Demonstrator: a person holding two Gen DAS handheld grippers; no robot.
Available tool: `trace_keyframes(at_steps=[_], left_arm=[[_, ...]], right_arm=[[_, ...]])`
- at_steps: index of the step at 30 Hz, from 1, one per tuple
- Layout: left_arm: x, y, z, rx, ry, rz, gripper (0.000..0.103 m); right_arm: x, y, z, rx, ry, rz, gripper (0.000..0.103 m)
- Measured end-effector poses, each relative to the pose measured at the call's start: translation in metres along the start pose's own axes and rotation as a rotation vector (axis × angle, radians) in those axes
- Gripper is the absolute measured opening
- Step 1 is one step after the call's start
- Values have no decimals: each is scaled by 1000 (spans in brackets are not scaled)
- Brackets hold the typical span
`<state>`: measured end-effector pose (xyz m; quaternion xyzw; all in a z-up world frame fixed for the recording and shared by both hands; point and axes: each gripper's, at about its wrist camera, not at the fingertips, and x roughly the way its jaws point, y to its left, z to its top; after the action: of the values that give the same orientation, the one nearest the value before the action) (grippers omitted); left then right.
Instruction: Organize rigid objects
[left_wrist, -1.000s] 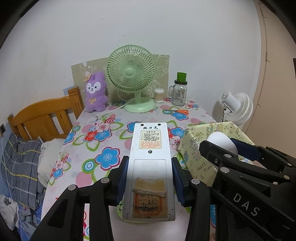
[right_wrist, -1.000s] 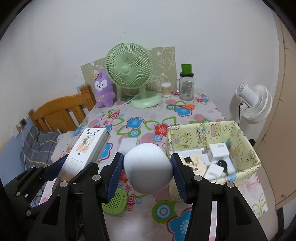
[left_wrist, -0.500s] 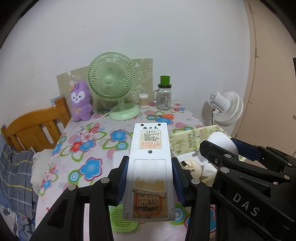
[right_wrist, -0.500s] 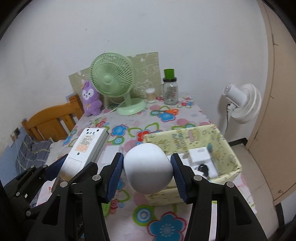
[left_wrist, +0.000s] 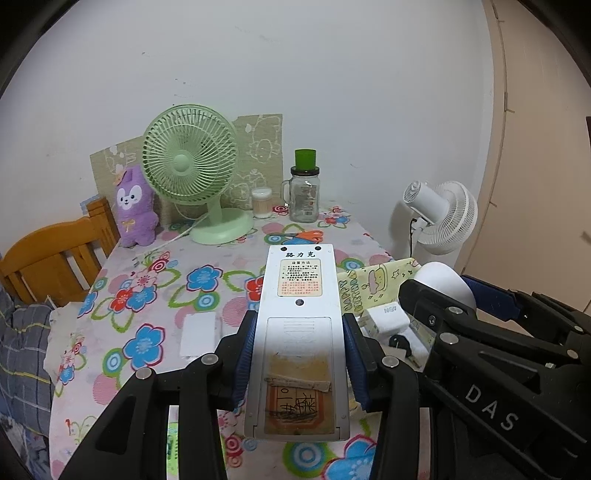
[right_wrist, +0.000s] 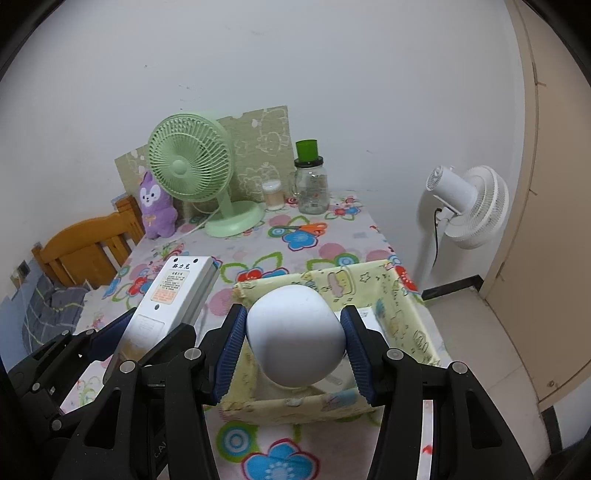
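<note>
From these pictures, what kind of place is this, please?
Most likely a bedroom or small living room at home. A table with a flowered cloth holds a green desk fan and a purple plush toy, and a wooden bed frame with checked bedding stands beside it.

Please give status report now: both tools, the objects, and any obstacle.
Left tool shut on white remote. Right tool shut on white egg-shaped object, in front of yellow box. Box holds chargers; nothing blocking.
</note>
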<state>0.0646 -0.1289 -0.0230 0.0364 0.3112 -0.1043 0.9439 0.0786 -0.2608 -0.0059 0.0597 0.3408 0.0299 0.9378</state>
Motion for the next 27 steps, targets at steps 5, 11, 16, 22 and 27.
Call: trace_keyframes(at_steps=[5, 11, 16, 22, 27], left_arm=[[15, -10, 2, -21, 11, -2, 45], [30, -18, 2, -37, 34, 8, 45], [44, -22, 0, -48, 59, 17, 45], [62, -26, -3, -58, 94, 15, 45], [77, -29, -8, -72, 131, 10, 45]], right_arm=[[12, -14, 5, -23, 17, -7, 56], [29, -27, 6, -22, 46, -2, 56], [43, -34, 5, -20, 70, 3, 56], [61, -44, 2, -14, 102, 5, 56], [75, -49, -2, -16, 130, 5, 56]])
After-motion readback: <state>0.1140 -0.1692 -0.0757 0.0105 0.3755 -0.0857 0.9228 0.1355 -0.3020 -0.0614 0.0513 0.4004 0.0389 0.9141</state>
